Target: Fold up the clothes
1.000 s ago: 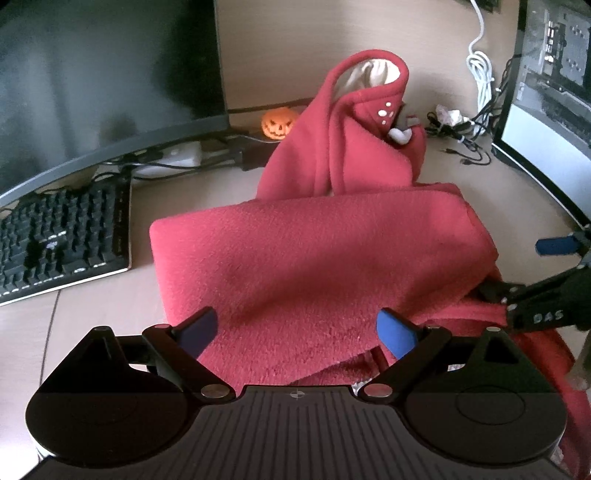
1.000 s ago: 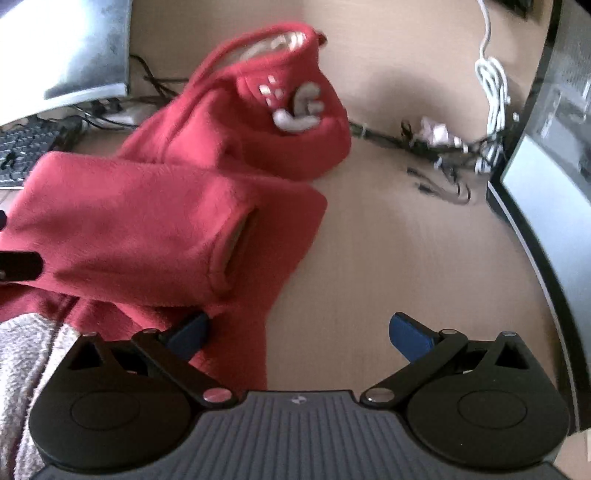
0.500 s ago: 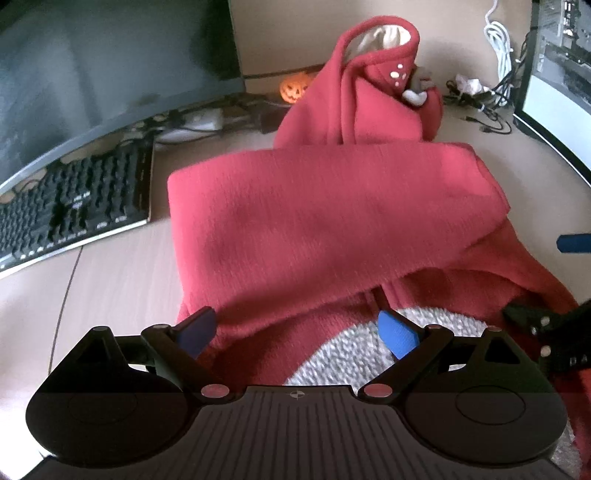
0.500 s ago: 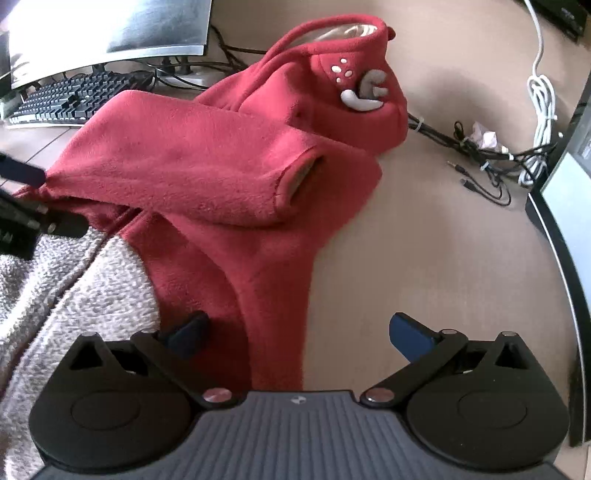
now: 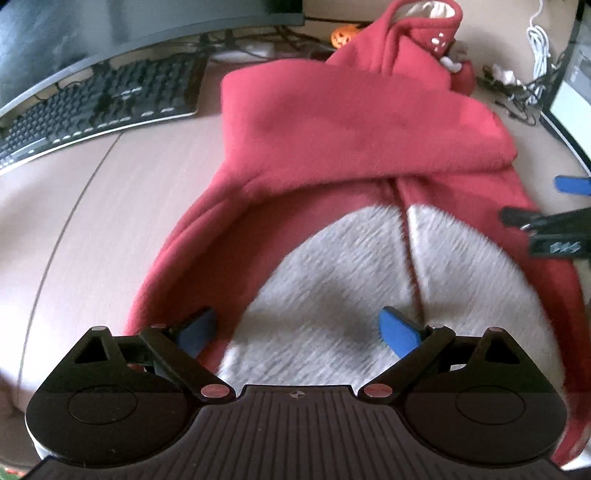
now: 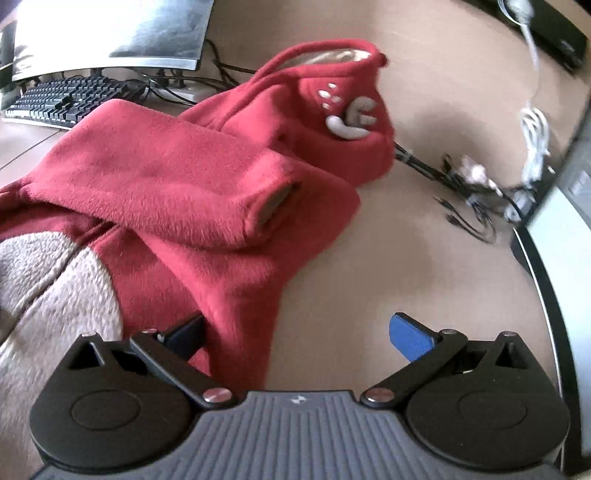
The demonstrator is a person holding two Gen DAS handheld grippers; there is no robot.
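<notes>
Red fleece garment (image 5: 351,122) lies on the tan wood-grain desk (image 5: 92,206), filling the centre of the left wrist view and the left half of the right wrist view; one sleeve (image 6: 177,184) is folded across the body, its cuff opening facing the frame centre of the right wrist view. A grey-white fuzzy panel (image 5: 343,280) occupies the lower centre of the left wrist view, motion-blurred, its lower edge hidden behind the gripper body. The hood (image 6: 332,99) sits bunched at upper centre with white spots and a grey curled appliqué; what the shape depicts is unclear. Left gripper (image 5: 299,330): fingers spread wide over the fuzzy panel, nothing clamped between them. Right gripper (image 6: 297,332): fingers also wide apart, left blue pad (image 6: 184,332) against the garment's red edge, right pad over bare desk. The right gripper's tip enters the right edge of the left wrist view, bearing small white lettering too blurred to read. Keyboard (image 5: 99,99) and curved monitor (image 5: 110,26) at upper left, monitor cut off by the frame. Small orange pumpkin figure (image 5: 343,35) partly hidden behind the hood. Tangled cables (image 6: 469,184) at right, beside a second screen edge (image 6: 554,229).
</notes>
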